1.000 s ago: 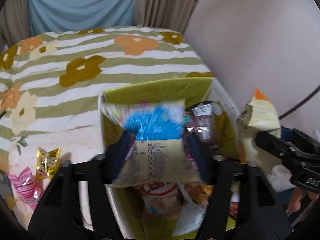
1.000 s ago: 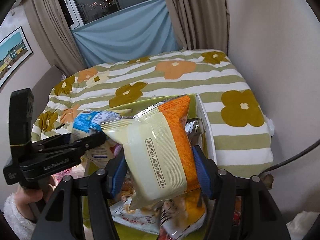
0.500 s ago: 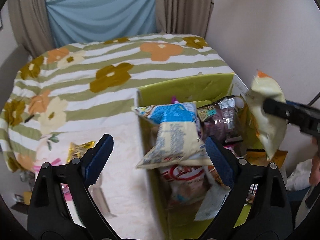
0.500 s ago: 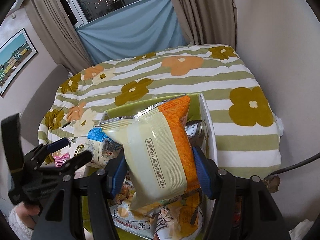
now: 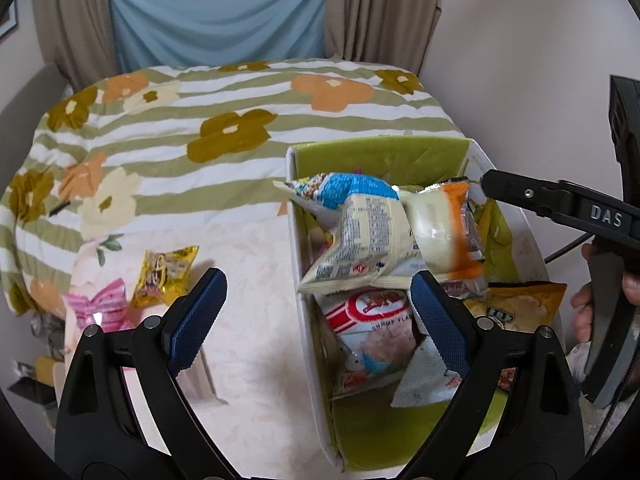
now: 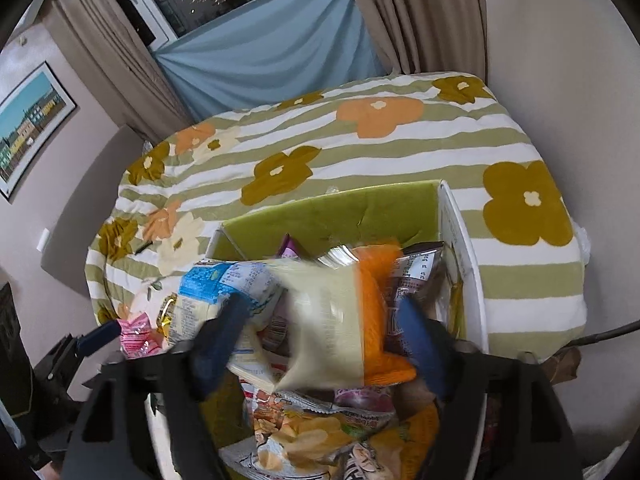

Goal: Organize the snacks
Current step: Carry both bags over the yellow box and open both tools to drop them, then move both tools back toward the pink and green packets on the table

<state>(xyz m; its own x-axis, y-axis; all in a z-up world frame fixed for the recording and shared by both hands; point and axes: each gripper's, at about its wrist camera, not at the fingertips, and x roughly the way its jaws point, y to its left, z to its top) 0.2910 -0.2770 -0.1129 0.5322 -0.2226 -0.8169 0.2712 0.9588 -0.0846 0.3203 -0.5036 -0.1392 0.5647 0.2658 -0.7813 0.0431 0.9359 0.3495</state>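
Left gripper stands wide open and empty after spreading; the blue-and-cream packet lies ahead of its jaws in the green box. Right gripper has just opened wide; the cream-and-orange packet, blurred, sits loose between its jaws above the box's heap, pads clear of it.

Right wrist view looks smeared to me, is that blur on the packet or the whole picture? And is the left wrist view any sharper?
Right wrist view: motion blur on the cream and orange packet and the right gripper, whose jaws have just been opening; the bedspread behind is crisp. Left wrist view: mostly sharp, print on the blue and white packet is legible, only the cream and orange packet is smeared. Both bend straight lines at the edges.
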